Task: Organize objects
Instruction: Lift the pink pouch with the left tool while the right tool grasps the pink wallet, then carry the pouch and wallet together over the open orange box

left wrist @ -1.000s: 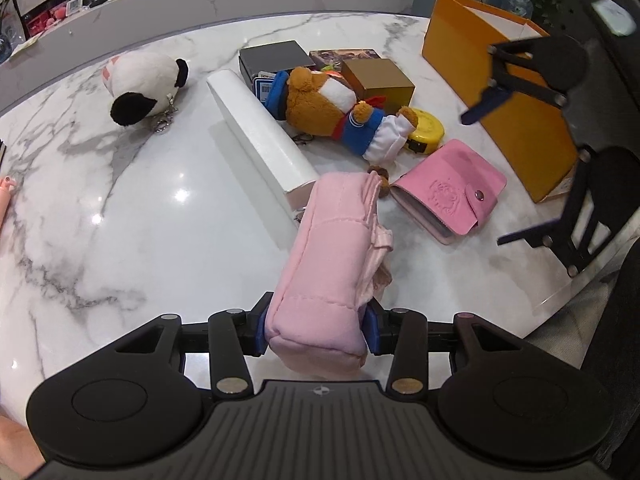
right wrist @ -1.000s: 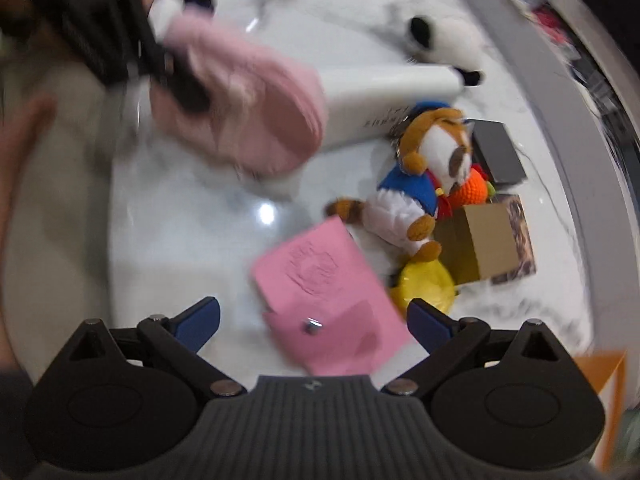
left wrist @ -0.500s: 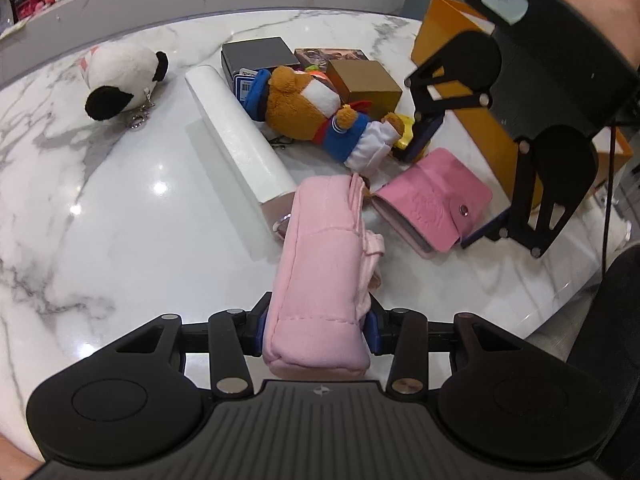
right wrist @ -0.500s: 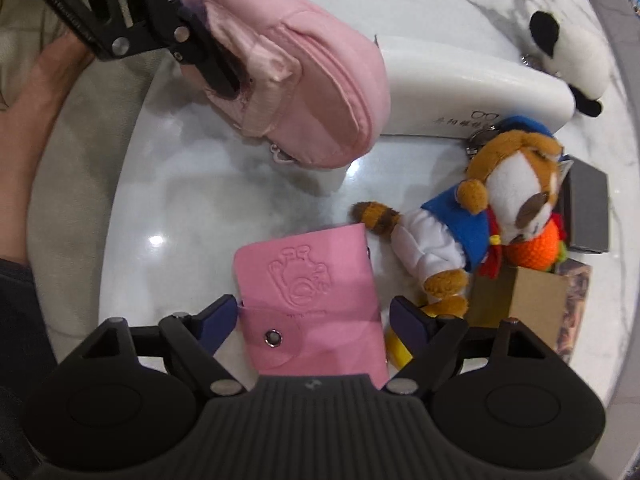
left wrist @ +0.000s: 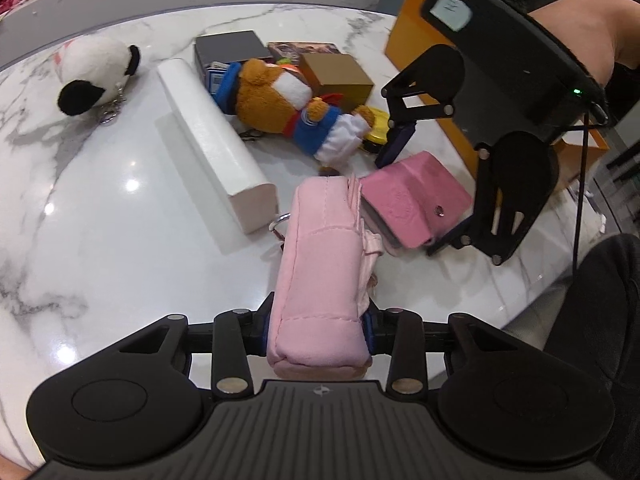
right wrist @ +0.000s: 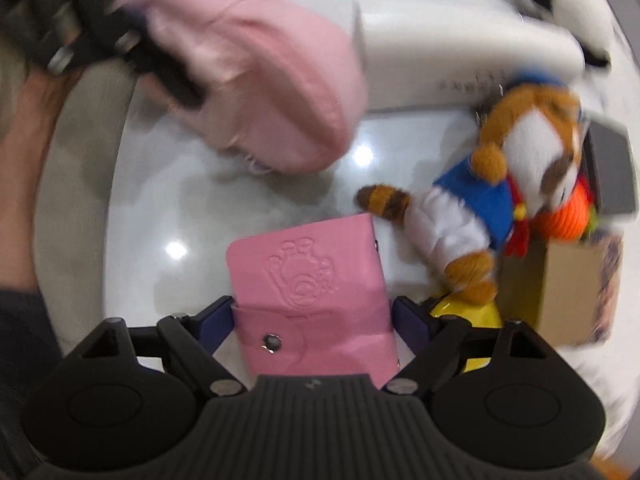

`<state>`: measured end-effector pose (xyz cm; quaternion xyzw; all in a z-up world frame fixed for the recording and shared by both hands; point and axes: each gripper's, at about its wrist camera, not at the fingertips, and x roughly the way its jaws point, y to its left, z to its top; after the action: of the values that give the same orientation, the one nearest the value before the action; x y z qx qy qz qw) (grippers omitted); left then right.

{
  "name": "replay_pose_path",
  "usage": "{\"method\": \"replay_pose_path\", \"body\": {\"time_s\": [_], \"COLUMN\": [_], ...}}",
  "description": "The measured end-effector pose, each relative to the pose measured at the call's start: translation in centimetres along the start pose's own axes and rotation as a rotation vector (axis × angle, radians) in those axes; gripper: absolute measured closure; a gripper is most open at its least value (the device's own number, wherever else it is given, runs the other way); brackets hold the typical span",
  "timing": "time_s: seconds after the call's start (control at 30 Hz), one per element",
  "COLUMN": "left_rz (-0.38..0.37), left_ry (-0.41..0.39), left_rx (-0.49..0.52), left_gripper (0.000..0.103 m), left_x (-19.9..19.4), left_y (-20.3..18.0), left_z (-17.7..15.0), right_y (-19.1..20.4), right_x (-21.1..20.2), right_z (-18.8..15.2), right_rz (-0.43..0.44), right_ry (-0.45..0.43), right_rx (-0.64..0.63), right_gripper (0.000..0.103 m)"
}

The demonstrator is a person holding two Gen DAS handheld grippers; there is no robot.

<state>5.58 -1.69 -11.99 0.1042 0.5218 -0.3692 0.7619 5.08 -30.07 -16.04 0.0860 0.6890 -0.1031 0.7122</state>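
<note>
The left gripper (left wrist: 318, 326) is clamping its narrowed, closing jaws on a pink pouch (left wrist: 320, 264) above the worktop (left wrist: 100, 208). The right gripper (right wrist: 314, 318), jaws wide and just widened, is straddling the pink wallet (right wrist: 308, 280) lying there, pads at its edges. A plush tiger (right wrist: 492, 196), white box (left wrist: 212, 144) and brown box (right wrist: 560, 284) are crowding beside it.

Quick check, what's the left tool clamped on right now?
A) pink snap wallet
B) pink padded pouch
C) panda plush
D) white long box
B: the left tool has its blue pads pressed on both sides of the pink padded pouch, which hangs lifted off the marble table, while the pink snap wallet sits between the right tool's fingers instead.
</note>
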Motion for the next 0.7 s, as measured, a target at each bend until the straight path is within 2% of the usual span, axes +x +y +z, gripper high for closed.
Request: {"method": "replay_pose_path", "body": {"time_s": [0.13,0.27,0.5,0.7], "left_rz": [-0.021,-0.029,-0.061,-0.042], "left_ry": [0.006,-0.006,-0.031,-0.106], "left_rx": [0.045,0.065,0.160,0.222], "left_gripper": [0.062,0.063,0.064,0.064], "left_x": [-0.3,-1.1,-3.3,-6.6], "left_y": [-0.4,-0.7,-2.1,-3.3], "left_z": [-0.3,-0.4,-0.1,1.1], "right_y": [-0.4,0.0,-0.2,-0.6], "right_x": [-0.2,-0.6,-3.4,-7.0], "right_z": [0.6,0.6,1.1,1.8], "right_rz": [0.005,-0.004,-0.061,-0.111], "right_ry": [0.029,0.048,0.015,-0.028], "right_rx": [0.108,0.156,0.237,0.253], "right_gripper": [0.020,0.022,0.023,0.023]}}
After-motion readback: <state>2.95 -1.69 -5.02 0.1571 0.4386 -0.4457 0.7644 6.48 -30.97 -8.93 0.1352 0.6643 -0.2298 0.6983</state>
